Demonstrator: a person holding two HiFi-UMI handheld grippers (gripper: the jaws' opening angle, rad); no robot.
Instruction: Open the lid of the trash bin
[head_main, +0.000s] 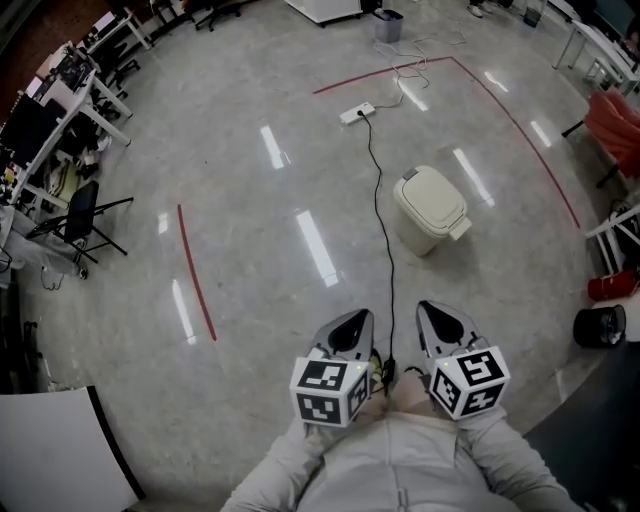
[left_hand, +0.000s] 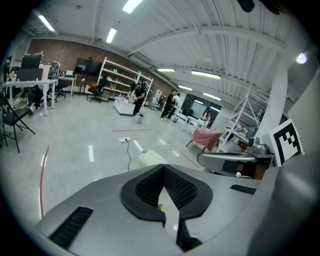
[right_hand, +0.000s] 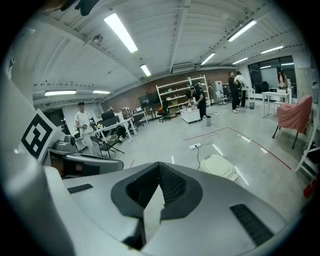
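Cream plastic, the trash bin (head_main: 418, 236) stands on the glossy grey floor (head_main: 250, 260) with its lid (head_main: 432, 195) down, well ahead of the person and a little to their right. A black cable (head_main: 380, 200) runs just beside it from a white power strip (head_main: 357, 112). The left claw (head_main: 352, 325) and right claw (head_main: 442, 318) are held close to the body, each with its tips pressed together on nothing.

Big open lab hall here: polished grey floor (head_main: 260, 250) with red tape lines (head_main: 196, 272), monitor-laden desks (head_main: 60, 110) far left, shelving (right_hand: 175, 92) at the far wall, strip lights (right_hand: 120, 32) overhead.
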